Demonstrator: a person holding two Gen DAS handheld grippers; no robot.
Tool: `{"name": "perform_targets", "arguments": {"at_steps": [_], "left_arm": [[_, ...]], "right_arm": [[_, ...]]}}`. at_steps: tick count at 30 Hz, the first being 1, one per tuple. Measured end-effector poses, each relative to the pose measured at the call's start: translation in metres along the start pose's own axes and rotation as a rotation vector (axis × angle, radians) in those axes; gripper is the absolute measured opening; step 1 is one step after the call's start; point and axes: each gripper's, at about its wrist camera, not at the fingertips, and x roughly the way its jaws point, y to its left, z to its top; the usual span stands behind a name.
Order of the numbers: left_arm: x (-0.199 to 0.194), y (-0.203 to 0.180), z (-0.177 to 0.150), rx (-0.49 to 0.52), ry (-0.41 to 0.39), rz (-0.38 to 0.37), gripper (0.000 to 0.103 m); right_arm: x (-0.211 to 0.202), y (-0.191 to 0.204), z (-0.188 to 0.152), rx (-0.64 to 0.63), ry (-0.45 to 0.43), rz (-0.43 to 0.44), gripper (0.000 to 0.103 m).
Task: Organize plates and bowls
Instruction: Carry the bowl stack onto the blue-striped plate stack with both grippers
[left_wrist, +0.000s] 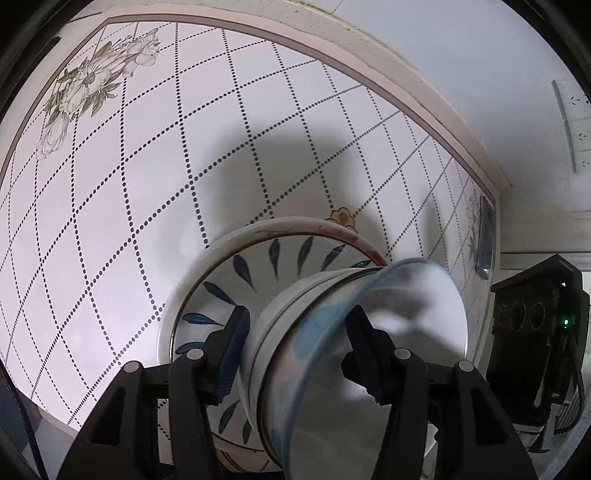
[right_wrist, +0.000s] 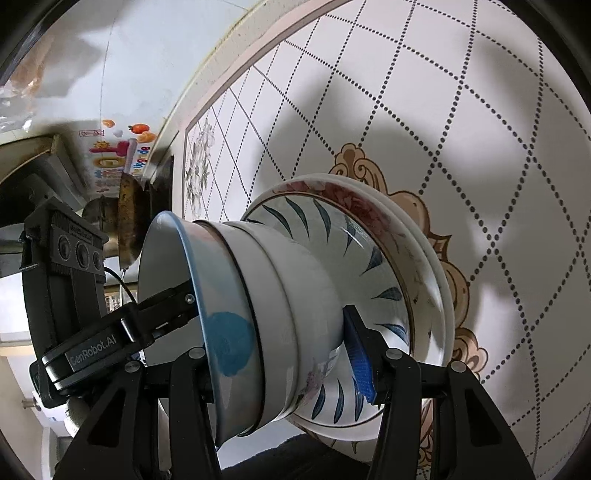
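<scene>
A stack of bowls (right_wrist: 280, 317) sits on a stack of plates; the top plate (right_wrist: 384, 266) has blue leaf marks, and a red-flowered plate (right_wrist: 354, 201) lies under it. The top bowl (left_wrist: 325, 362) is blue-rimmed with blue spots. My left gripper (left_wrist: 299, 350) has one finger (left_wrist: 232, 354) outside the bowl stack and the other (left_wrist: 365, 350) inside the top bowl, closed across the wall. My right gripper (right_wrist: 277, 354) straddles the bowl stack, with its blue pad (right_wrist: 356, 354) against the lowest bowl's side. The left gripper also shows in the right wrist view (right_wrist: 173, 302), clamped on the top bowl's rim.
The dishes stand on a white table (left_wrist: 129, 221) with a dotted diamond pattern and flower prints. The table's pink edge (left_wrist: 424, 110) meets a white wall. A dark phone (left_wrist: 487, 236) lies near the table's edge. A worn pan (right_wrist: 129, 218) hangs beyond the table.
</scene>
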Motion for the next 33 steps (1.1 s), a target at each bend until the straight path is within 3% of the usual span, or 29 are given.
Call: {"name": "perform_targets", "arguments": {"at_steps": [4, 22, 27, 33], "left_arm": [[0.005, 0.001, 0.001, 0.0, 0.006, 0.007, 0.052], [-0.002, 0.006, 0.005, 0.038, 0.001, 0.03, 0.051], [-0.016, 0.004, -0.001, 0.075, -0.035, 0.077, 0.051], [-0.047, -0.003, -0.016, 0.154, -0.115, 0.121, 0.051]], "right_arm": [[0.019, 0.008, 0.007, 0.003, 0.007, -0.009, 0.054], [0.022, 0.016, 0.01, -0.014, 0.015, -0.059, 0.054], [0.018, 0.019, 0.007, -0.017, -0.002, -0.085, 0.054], [-0.013, 0.034, -0.003, -0.052, -0.082, -0.128, 0.054]]}}
